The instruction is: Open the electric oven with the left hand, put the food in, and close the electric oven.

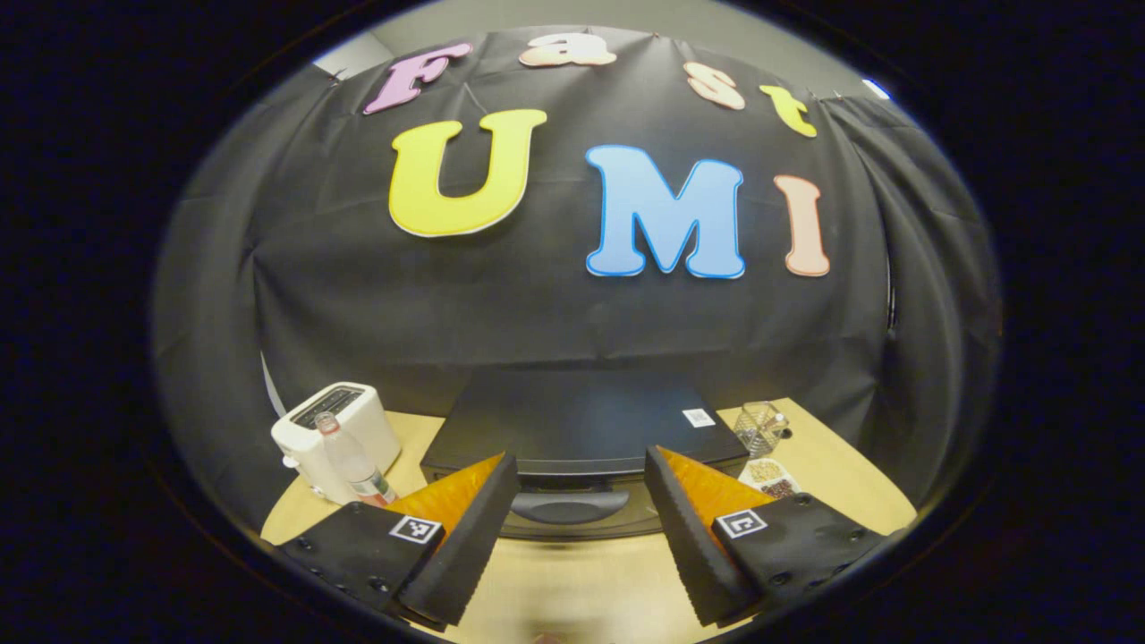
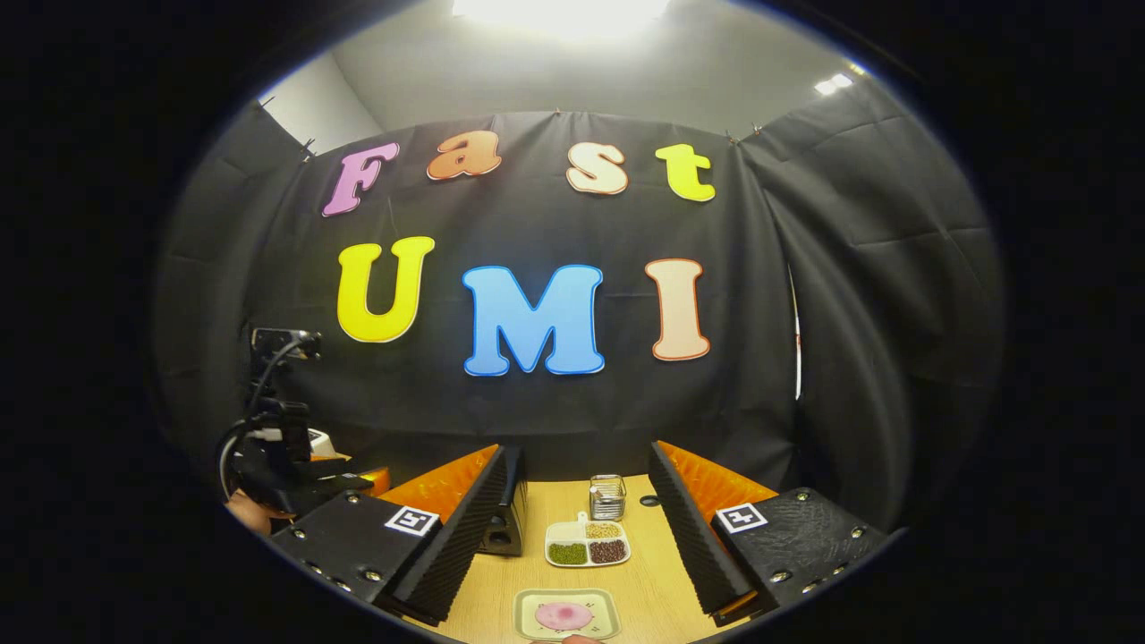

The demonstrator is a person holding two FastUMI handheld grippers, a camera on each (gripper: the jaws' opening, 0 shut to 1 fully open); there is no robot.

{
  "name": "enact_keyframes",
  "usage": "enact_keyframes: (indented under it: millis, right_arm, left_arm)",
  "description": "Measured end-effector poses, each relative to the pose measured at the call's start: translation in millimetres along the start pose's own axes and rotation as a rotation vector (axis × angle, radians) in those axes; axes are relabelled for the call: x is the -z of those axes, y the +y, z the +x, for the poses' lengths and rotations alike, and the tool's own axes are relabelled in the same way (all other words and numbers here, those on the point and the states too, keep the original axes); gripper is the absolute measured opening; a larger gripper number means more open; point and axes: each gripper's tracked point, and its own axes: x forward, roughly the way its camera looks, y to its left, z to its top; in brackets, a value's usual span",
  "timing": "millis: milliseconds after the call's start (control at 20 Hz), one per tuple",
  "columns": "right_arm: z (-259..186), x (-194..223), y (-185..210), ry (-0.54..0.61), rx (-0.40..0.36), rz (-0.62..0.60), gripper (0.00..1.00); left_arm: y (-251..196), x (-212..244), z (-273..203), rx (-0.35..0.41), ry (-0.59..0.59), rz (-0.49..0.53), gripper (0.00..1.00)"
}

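The black electric oven (image 1: 572, 420) stands straight ahead on the wooden table, door closed, its curved handle (image 1: 570, 507) low on the front. My left gripper (image 1: 580, 458) is open, hovering just before the oven with the handle seen between its fingers, not touching it. In the right gripper view, the food, a pink round piece on a small pale plate (image 2: 565, 614), lies on the table near the front edge. My right gripper (image 2: 583, 452) is open above and behind the plate, holding nothing. The oven's corner (image 2: 508, 514) shows behind its left finger.
A white toaster (image 1: 344, 420) and a clear bottle (image 1: 353, 461) stand left of the oven. To its right are a glass cup (image 1: 760, 427) and a divided dish of beans (image 2: 586, 543). The left gripper and the hand holding it (image 2: 277, 465) show at far left.
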Motion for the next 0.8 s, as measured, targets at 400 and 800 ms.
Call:
enact_keyframes:
  millis: [400, 800]
  right_arm:
    - [6, 14, -13, 0.053, 0.041, -0.014, 0.97]
    - [6, 21, -17, 0.072, 0.057, -0.031, 0.97]
  left_arm:
    - [6, 49, 63, -0.014, 0.101, 0.035, 0.96]
    - [9, 65, 70, -0.029, 0.138, 0.002, 1.00]
